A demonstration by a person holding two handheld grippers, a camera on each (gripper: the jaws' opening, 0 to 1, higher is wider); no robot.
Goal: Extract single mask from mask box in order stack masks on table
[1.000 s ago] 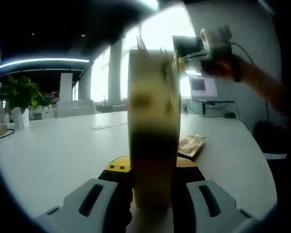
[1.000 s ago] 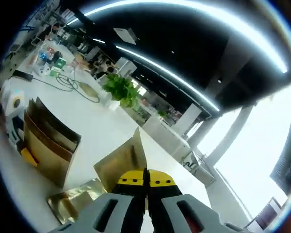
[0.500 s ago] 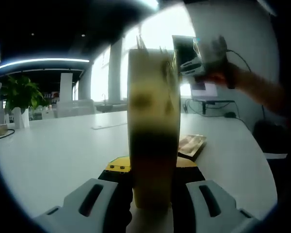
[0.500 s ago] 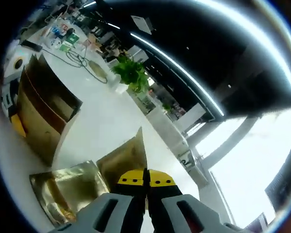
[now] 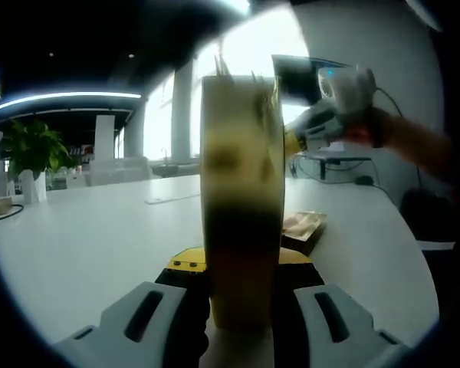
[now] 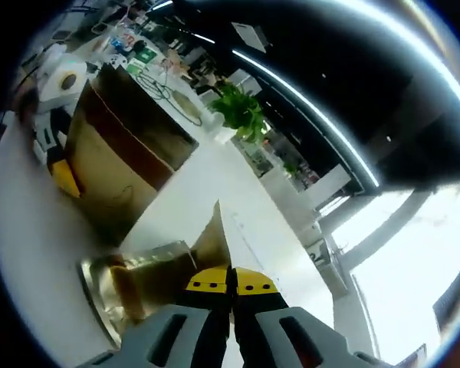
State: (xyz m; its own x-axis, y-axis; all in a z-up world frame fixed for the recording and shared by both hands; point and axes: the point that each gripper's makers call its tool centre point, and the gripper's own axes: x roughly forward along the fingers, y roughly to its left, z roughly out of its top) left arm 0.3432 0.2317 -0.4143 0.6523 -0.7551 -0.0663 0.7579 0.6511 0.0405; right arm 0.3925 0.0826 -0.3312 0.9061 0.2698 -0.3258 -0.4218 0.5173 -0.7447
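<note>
Right tool (image 6: 231, 287), clenched on a mask (image 6: 215, 238), has dropped toward the stack (image 6: 138, 280) on the bench (image 5: 100, 230); left tool (image 5: 238, 268) still grips the box (image 5: 241, 199).

1. One mask box (image 5: 241, 199), gold and upright, also seen in the right gripper view (image 6: 119, 165).
2. One loose gold mask packet (image 6: 215, 241) standing up from the right gripper's (image 6: 231, 285) jaws.
3. One low stack of gold mask packets (image 6: 130, 287) lying on the bench (image 5: 100, 230); how many packets it holds cannot be told.
4. Two grippers: the left gripper (image 5: 241, 268) and the right one.
5. One potted plant (image 5: 31, 157).
6. One monitor (image 5: 295, 73) behind the right gripper in the left gripper view.
</note>
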